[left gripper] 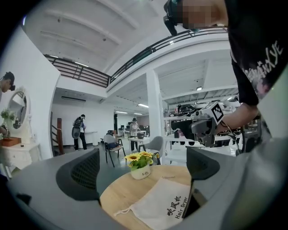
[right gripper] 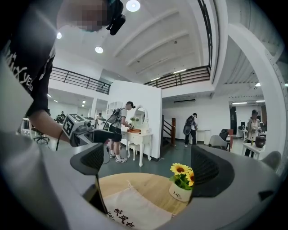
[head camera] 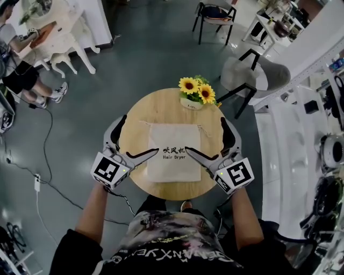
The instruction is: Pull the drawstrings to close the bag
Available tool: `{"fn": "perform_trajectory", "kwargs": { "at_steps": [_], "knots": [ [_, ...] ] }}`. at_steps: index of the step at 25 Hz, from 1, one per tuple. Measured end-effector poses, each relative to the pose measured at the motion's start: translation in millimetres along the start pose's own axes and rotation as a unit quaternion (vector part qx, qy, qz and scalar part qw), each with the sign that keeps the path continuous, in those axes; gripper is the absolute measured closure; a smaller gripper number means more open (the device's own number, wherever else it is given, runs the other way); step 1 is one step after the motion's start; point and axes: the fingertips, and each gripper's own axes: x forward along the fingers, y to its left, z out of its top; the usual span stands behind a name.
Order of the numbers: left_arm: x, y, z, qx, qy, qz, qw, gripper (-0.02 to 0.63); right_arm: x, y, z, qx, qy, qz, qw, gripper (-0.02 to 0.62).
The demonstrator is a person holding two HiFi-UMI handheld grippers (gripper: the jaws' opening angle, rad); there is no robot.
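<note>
A cream drawstring bag (head camera: 173,152) printed "Hair Dryer" lies flat in the middle of the round wooden table (head camera: 134,172). Its mouth faces the far side, with thin cords trailing at the top left corner (head camera: 144,123) and top right corner (head camera: 204,130). My left gripper (head camera: 138,135) is open at the bag's left edge, one finger lying along that edge. My right gripper (head camera: 206,134) is open at the bag's right edge in the same way. Neither holds anything. The bag (left gripper: 166,204) shows low in the left gripper view and again as the bag (right gripper: 135,209) in the right gripper view.
A white pot of sunflowers (head camera: 194,94) stands at the table's far edge, just beyond the bag. A grey chair (head camera: 247,75) is behind the table at the right, and a black chair (head camera: 215,16) farther back. A white dresser (head camera: 59,43) and a seated person (head camera: 21,75) are at the far left. Cables run over the floor (head camera: 48,182).
</note>
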Motion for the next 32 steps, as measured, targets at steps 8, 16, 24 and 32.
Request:
{"fn": "perform_trajectory", "kwargs": {
  "at_steps": [8,16,24,32],
  "knots": [
    [12,19,-11,-0.016,0.002,-0.017,0.9997,0.021,19,-5,-1,0.004,0.010,-0.013,1.000,0.011],
    [34,19,-19,-0.018,0.021,-0.007,0.9996,0.021,22,-26,-17,0.017,0.013,-0.003,1.000,0.011],
    [59,22,-30,-0.025,0.047,0.026,0.9982,0.021,29,-63,-32,0.027,0.017,0.036,0.999,0.011],
    [76,30,-51,-0.005,0.089,0.020,0.9958,0.023,35,-92,-56,0.023,0.040,0.056,0.997,0.011]
  ]
}}
